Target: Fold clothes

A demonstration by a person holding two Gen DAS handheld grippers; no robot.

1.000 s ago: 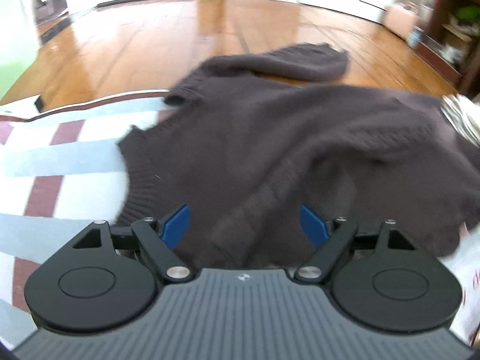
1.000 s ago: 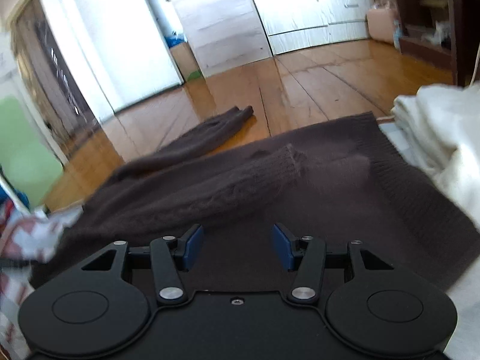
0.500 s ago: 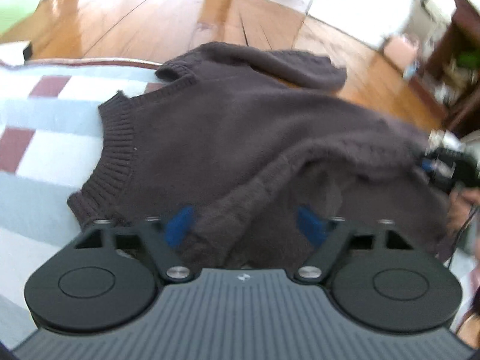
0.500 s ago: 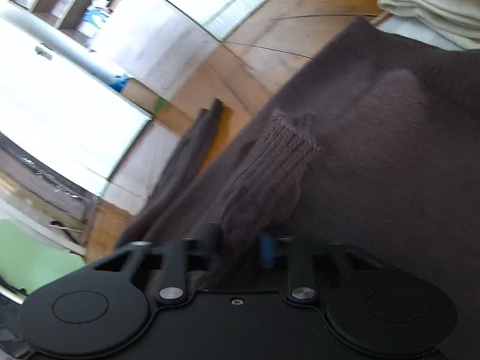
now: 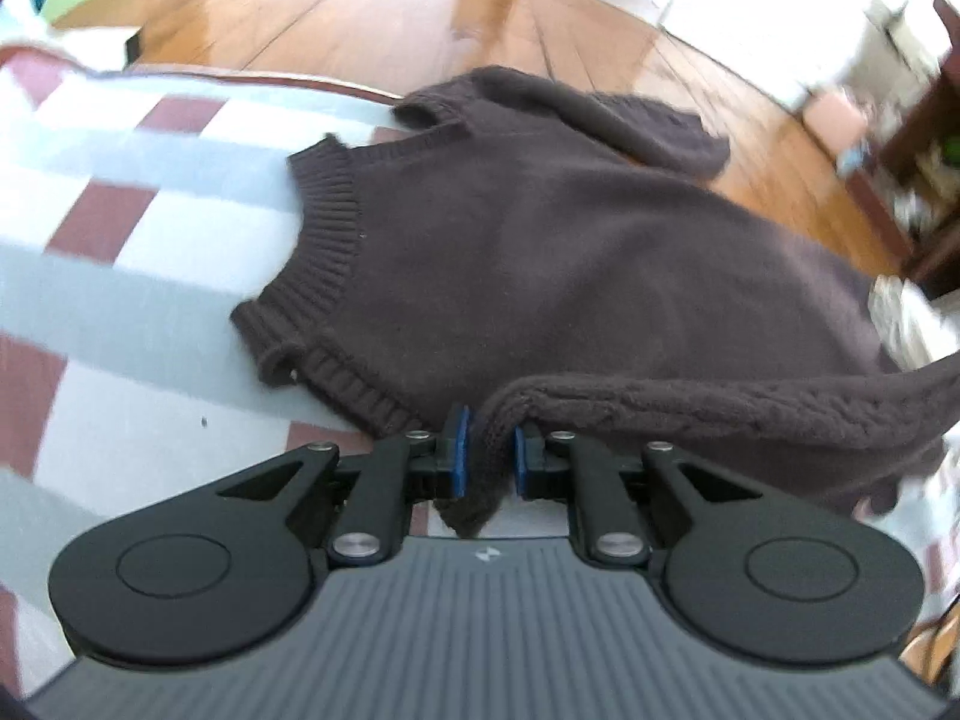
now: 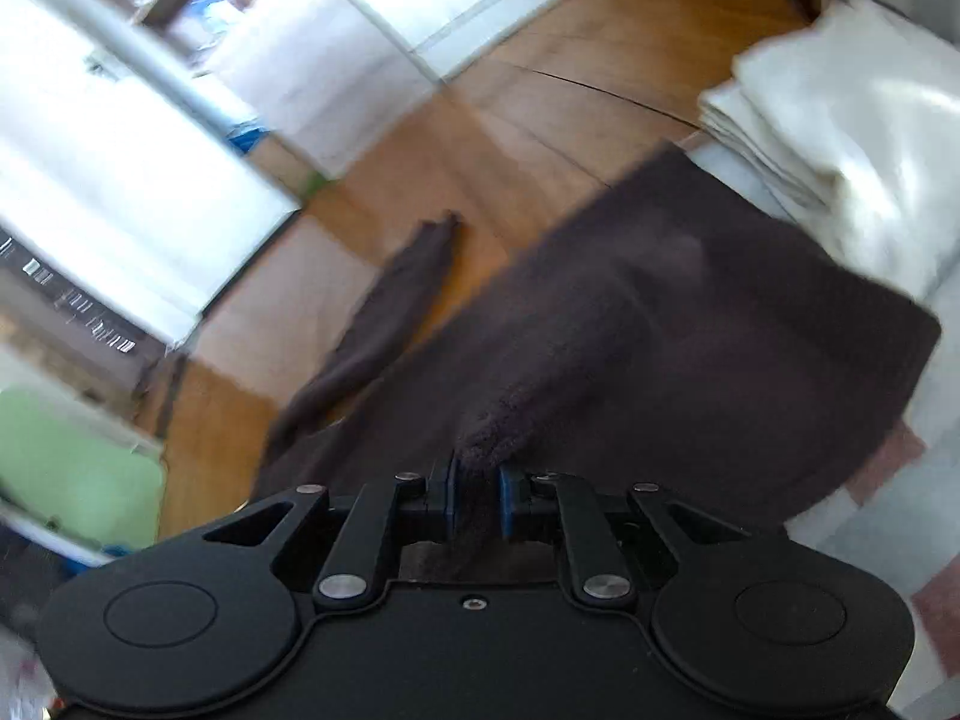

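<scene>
Right wrist: folded white cloths [image 6: 840, 120] lie beside the sweater [image 6: 690, 324].

Each camera sat just behind its own tongs, looking forward and steeply down — very near the cloth. Both views shared the brown sweater [image 5: 570, 252] spread to the bed's [image 5: 120, 192] far edge, sleeve [image 6: 384, 324] trailing floorward — and the wooden floor [image 5: 372, 6].

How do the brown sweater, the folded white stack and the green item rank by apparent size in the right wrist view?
1. brown sweater, by far the largest.
2. folded white stack.
3. green item, though cut off by the frame and blurred, so the last two are unsure.
</scene>
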